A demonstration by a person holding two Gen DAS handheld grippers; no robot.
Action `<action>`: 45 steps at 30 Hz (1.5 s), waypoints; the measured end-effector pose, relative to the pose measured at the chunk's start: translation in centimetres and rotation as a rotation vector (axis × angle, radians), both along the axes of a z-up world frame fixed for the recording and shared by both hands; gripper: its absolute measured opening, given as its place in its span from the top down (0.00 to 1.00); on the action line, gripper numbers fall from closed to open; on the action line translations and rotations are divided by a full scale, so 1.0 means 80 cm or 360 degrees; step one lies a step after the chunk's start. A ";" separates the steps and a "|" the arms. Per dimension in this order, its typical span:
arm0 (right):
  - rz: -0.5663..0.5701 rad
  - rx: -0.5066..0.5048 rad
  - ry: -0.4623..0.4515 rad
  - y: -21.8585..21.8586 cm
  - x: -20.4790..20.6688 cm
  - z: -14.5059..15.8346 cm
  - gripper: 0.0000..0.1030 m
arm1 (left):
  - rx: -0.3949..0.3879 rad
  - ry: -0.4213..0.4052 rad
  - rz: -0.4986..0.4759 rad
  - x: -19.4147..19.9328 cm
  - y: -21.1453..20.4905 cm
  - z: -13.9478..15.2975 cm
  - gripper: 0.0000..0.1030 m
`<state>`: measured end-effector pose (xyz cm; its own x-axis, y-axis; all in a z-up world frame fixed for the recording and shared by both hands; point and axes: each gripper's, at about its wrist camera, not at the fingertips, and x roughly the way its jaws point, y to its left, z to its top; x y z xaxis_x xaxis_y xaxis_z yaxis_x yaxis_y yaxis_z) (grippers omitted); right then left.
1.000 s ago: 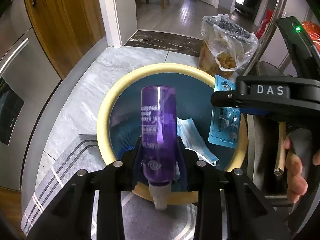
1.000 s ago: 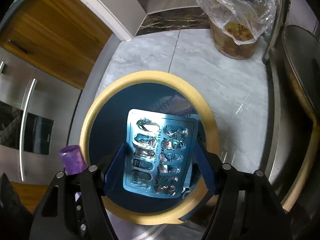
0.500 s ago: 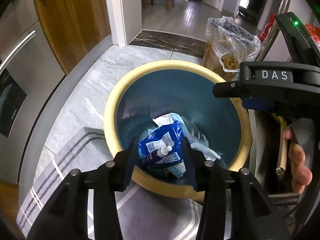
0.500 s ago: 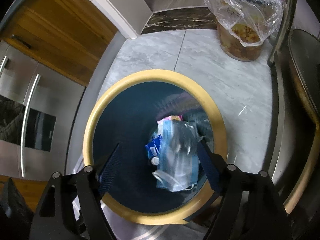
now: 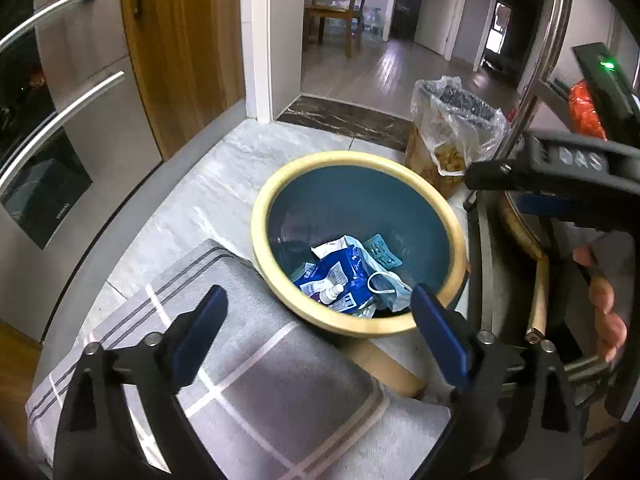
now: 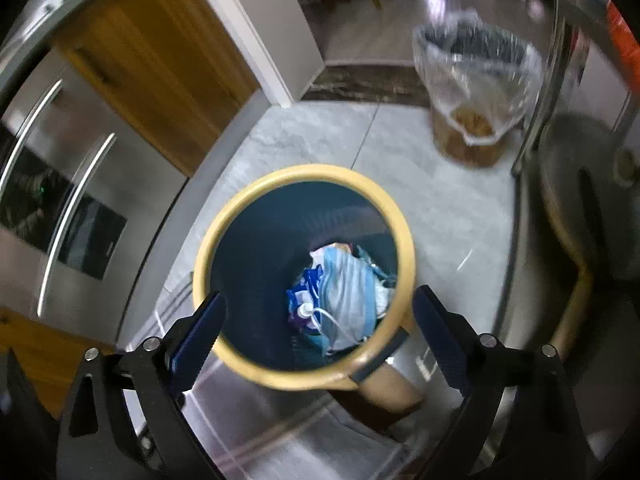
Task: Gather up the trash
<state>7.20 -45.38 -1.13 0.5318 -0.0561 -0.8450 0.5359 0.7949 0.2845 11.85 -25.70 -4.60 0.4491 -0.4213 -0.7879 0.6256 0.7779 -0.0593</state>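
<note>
Floor (image 5: 224,176): pale marbled tile, w/ grey striped mat (image 5: 256,396) in foreground, its far corner touching the bin.

Bin (image 5: 280,184): round, yellow rim, dark blue inside, standing upright on floor at mat edge. Second bin (image 5: 452,140), lined w/ clear bag, stands beyond it, apart, near the doorway.

Left tongs (image 5: 318,322): above near rim of bin, jaws opening, wide apart, nothing betw. them. Right tongs (image 6: 318,322): also over bin, jaws opening, wide, empty; seen from left cam at right edge, w/ a hand (image 5: 604,300) on the grip.

Trash, all at bottom of bin: blue-white pouch (image 5: 344,268), face mask (image 6: 348,296) lying over the heap, teal blister pack (image 5: 380,250) beside pouch on far side, small bottle (image 5: 330,292) w/ white cap at near side, body mostly hidden. Right cam view blurred.
</note>
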 end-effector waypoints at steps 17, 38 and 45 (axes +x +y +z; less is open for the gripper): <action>0.0119 -0.0307 0.0035 0.092 -0.065 0.039 0.06 | 0.0048 0.0004 0.0129 -0.032 0.053 0.016 0.05; 0.0182 -0.0395 -0.0016 0.106 -0.057 0.039 0.06 | 0.0051 0.0055 0.0253 -0.025 0.057 0.005 0.05; 0.0178 -0.0395 -0.0014 0.106 -0.057 0.039 0.06 | 0.0064 0.0051 0.0240 -0.028 0.054 0.005 0.05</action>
<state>2.63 -36.86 2.01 0.5538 -0.2013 -0.8079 0.4391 0.8950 0.0780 9.64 -21.38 -4.20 0.4793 -0.3190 -0.8176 0.5001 0.8649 -0.0443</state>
